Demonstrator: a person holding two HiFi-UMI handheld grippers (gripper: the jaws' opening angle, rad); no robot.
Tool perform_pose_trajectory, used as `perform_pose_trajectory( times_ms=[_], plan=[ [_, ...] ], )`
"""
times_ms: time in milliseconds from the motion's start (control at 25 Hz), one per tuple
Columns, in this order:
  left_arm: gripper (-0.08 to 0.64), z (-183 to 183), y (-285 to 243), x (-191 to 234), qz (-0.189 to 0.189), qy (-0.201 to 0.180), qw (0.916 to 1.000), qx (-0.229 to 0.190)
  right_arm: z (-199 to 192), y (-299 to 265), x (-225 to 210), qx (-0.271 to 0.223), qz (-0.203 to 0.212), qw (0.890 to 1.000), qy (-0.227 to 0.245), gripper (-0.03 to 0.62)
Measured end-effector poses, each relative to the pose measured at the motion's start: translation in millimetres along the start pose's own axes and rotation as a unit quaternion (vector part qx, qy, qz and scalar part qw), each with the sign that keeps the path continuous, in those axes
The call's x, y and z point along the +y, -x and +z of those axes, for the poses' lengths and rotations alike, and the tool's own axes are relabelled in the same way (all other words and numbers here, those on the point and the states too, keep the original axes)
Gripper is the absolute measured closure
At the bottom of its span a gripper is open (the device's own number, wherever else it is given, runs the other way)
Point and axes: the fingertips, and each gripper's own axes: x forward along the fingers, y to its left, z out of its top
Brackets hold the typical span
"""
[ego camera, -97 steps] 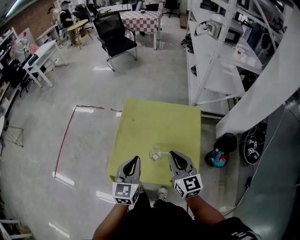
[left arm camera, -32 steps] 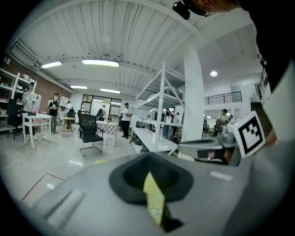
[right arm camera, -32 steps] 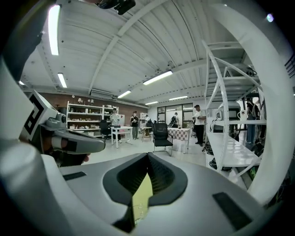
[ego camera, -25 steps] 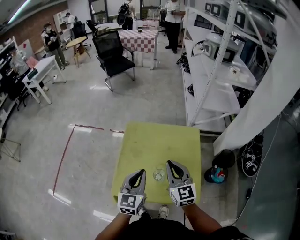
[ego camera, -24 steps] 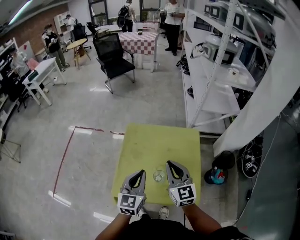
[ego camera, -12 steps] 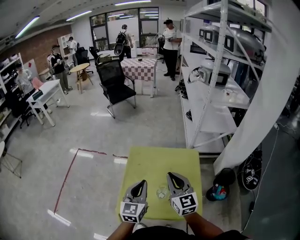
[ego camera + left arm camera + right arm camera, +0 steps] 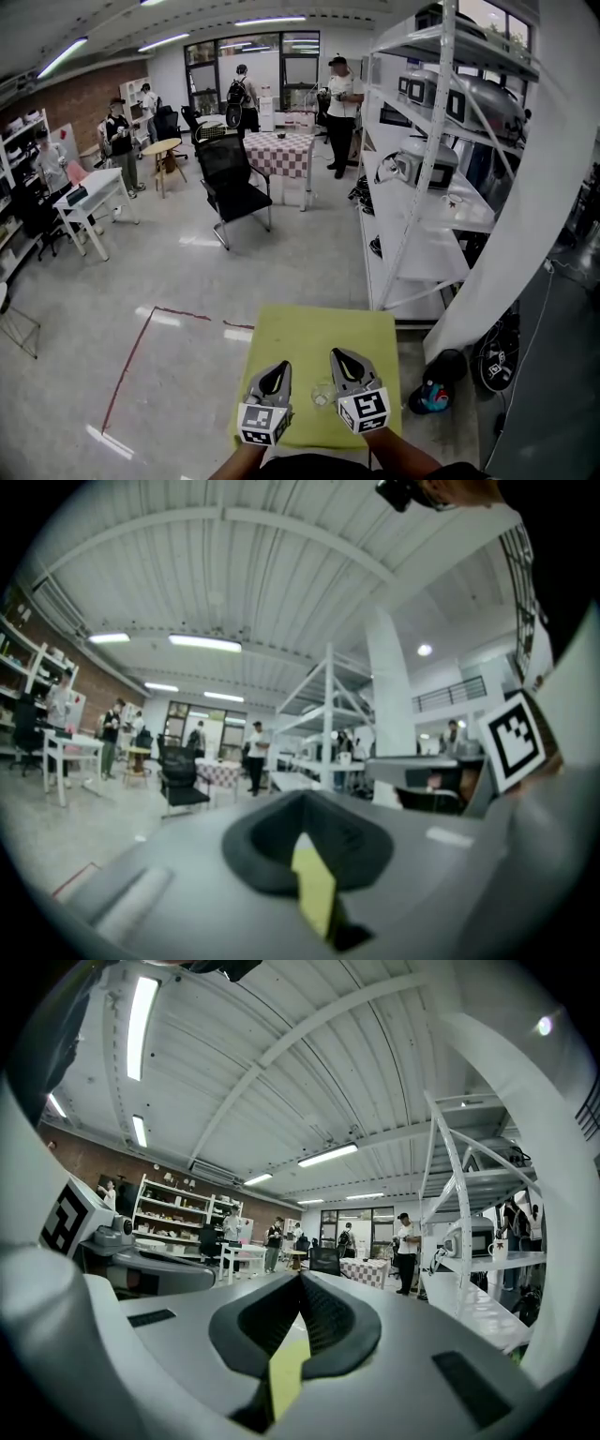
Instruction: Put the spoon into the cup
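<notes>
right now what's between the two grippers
A clear glass cup on the yellow table, between the left gripper and right gripper; only the head view shows it.

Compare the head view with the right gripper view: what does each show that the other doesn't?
Head view only: the clear cup, standing on the yellow table, seen between the left gripper and right gripper. Right gripper view only: the ribbed inner faces of its jaws, closed together with nothing between them. Both: the white shelving, the checkered table and people standing beyond.
</notes>
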Motion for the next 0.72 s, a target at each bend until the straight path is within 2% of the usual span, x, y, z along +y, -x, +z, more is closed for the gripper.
perform_pose_trajectory(
  times_ms=[720],
  plan=[
    [0.554,-2.7,-1.3,-5.5,0.005,0.000,1.0000,0.006,-15.1,1.8,1.3,0.022,0.012,1.000,-0.007,0.584]
  ],
)
